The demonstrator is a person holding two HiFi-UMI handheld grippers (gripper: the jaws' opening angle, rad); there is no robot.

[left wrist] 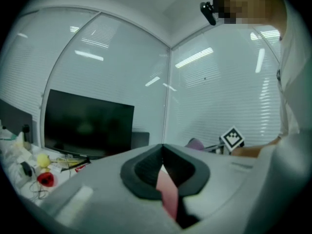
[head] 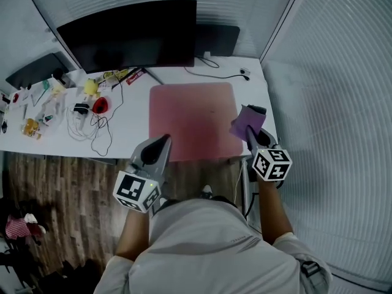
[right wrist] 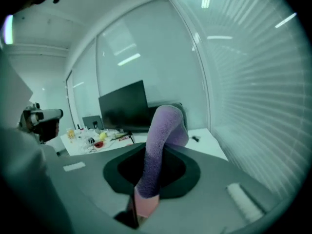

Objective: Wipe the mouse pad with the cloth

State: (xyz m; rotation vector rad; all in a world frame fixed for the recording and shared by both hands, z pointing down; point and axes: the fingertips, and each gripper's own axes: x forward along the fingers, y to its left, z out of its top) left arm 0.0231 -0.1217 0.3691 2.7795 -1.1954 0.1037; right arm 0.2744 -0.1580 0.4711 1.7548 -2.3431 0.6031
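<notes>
Head view shows the pink mouse pad (head: 195, 118) lying flat on the white counter (head: 131, 120), in front of the dark monitor (head: 131, 32) and straight ahead of the person. The right hand-held gripper (head: 250, 131) sits at the pad's right edge. The right gripper view shows its jaws clamped on the purple cloth (right wrist: 161, 145), which stands up in a fold from between them. From above, the cloth (head: 244, 121) overlaps or hangs just past that right edge; I cannot tell whether it touches the surface. The pad therefore spreads to the left of the cloth and away toward the monitor, so the wipe probably has to travel leftward across it. The left hand-held gripper (head: 160, 143) is at the pad's near left corner. Its own view shows the jaws meeting at the tips with nothing clearly held, only the pad's pink (left wrist: 168, 189) showing through the slit. It looks placed to steady that corner.
</notes>
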